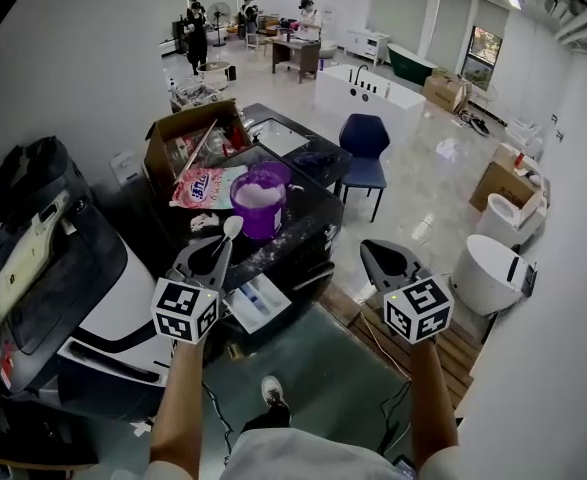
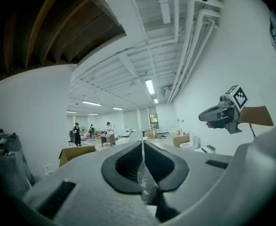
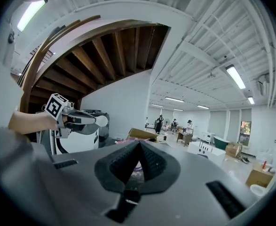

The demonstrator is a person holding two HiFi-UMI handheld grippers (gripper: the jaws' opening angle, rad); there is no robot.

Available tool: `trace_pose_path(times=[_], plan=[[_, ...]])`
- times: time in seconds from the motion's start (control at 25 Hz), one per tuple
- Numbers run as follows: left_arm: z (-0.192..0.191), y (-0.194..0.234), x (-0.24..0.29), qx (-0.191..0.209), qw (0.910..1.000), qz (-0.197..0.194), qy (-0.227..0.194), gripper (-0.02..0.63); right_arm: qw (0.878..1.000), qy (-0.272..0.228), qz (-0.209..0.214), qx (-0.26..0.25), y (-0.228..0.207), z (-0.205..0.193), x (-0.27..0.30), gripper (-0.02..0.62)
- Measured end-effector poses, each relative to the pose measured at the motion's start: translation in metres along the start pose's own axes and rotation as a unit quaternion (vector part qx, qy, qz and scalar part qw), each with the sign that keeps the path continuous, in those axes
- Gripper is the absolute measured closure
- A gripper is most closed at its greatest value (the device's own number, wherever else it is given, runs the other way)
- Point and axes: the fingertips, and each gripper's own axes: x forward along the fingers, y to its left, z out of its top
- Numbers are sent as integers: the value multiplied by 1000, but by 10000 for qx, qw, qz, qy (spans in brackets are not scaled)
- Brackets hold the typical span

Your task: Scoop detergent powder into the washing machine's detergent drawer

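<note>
Head view: the left gripper (image 1: 218, 253) is clamped on a white plastic scoop (image 1: 233, 226), whose bowl sits at 7 o'clock of the purple round tub of white detergent powder (image 1: 260, 203). The open white detergent drawer (image 1: 258, 303) lies at 5 o'clock of that gripper.

Left gripper view: the jaws pinch the scoop's thin handle (image 2: 143, 173).

Right gripper view: the right gripper (image 3: 138, 142) has its jaws together at the tips, with nothing held between them.
</note>
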Motion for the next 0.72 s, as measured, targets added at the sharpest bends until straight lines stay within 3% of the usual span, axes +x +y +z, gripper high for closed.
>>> trace_pose_path(times=[0.4, 0.72], plan=[[0, 116, 78, 216, 9993, 276, 103, 591, 9998, -43, 180, 69, -29, 17, 142, 591], [-16, 142, 129, 405, 9979, -58, 508, 591, 9990, 170, 415, 74, -41, 2, 214, 591]])
